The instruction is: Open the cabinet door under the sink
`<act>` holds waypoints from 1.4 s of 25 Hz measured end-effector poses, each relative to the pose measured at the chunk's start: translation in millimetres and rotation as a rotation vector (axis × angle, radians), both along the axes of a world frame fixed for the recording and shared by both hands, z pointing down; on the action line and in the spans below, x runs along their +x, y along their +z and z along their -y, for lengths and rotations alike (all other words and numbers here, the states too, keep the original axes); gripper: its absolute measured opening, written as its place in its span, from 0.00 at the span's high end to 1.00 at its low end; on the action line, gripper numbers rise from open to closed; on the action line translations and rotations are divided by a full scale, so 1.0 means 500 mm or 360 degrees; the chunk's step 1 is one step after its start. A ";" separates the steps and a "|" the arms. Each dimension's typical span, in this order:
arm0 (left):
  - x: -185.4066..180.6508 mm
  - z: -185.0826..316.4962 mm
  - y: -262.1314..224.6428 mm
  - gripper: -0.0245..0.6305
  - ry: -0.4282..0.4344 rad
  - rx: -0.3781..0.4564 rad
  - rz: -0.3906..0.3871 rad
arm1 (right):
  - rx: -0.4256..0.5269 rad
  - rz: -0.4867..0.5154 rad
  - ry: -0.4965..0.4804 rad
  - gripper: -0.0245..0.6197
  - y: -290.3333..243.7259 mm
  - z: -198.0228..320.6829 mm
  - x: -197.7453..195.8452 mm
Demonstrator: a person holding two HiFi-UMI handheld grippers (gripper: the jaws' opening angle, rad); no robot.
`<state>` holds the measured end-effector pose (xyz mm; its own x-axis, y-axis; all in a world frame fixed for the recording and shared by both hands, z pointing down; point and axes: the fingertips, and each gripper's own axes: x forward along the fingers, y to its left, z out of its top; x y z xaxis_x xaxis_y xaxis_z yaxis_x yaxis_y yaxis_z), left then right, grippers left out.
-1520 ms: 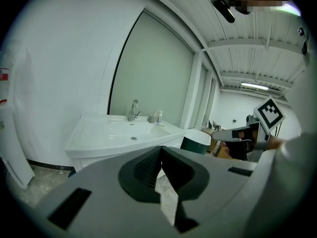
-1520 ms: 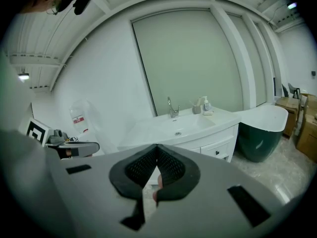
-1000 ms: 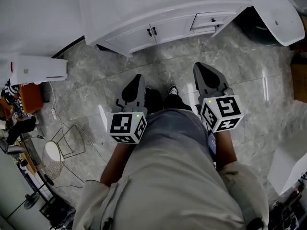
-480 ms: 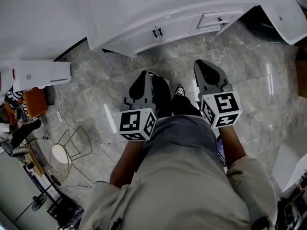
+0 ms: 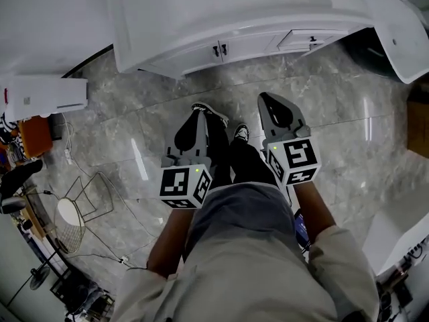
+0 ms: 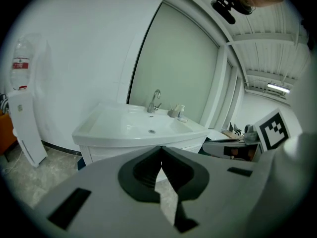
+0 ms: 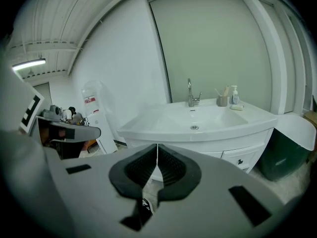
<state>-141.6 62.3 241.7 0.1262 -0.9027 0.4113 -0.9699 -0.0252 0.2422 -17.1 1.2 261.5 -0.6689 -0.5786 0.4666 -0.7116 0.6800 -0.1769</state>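
Note:
The white sink cabinet [image 5: 201, 52] stands ahead of me, its two doors shut, with a pair of small dark handles [image 5: 218, 49] at the middle seam. A drawer [image 5: 310, 40] sits to their right. In the head view my left gripper [image 5: 195, 110] and right gripper [image 5: 266, 97] hover over the floor, well short of the cabinet. Both are shut with nothing between the jaws. The left gripper [image 6: 161, 148] faces the basin [image 6: 148, 125] from the left. The right gripper [image 7: 157, 145] faces the basin [image 7: 198, 120] and the drawer [image 7: 240, 160].
A white water dispenser [image 5: 47, 96] stands at the left wall and a wire stool [image 5: 80, 206] lies behind it. A dark bin [image 7: 282, 157] stands right of the cabinet under a white ledge [image 5: 395, 25]. The person's shoes [image 5: 211, 111] rest on the grey marble floor [image 5: 335, 113].
The person has stepped forward towards the cabinet, one shoe now ahead between the grippers. Both grippers moved with the body and stayed shut.

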 end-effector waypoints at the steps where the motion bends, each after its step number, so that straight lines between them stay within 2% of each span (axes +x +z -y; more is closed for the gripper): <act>1: -0.003 0.003 0.006 0.96 -0.0011 -0.0009 -0.0006 | -0.0003 0.0005 -0.0015 0.95 0.008 0.005 -0.007; 6: -0.003 0.015 0.042 0.96 -0.0045 -0.0059 -0.0050 | -0.0038 0.0004 -0.0049 0.95 0.055 0.030 -0.023; 11: -0.001 0.030 0.079 0.96 -0.0041 -0.0098 -0.0079 | -0.0057 -0.0012 -0.0019 0.95 0.101 0.064 -0.035; 16: -0.005 0.044 0.113 0.96 0.0006 -0.0118 -0.0016 | -0.0084 -0.0008 0.0020 0.95 0.147 0.091 -0.056; 35: -0.029 0.081 0.216 0.96 0.0021 -0.0247 -0.0195 | -0.0221 -0.0082 0.0020 0.95 0.319 0.160 -0.124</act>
<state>-155.9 21.8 349.7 0.1953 -0.8277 0.5261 -0.9328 0.0089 0.3603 -79.1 -78.6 421.1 -0.6350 -0.5141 0.5765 -0.7305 0.6425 -0.2316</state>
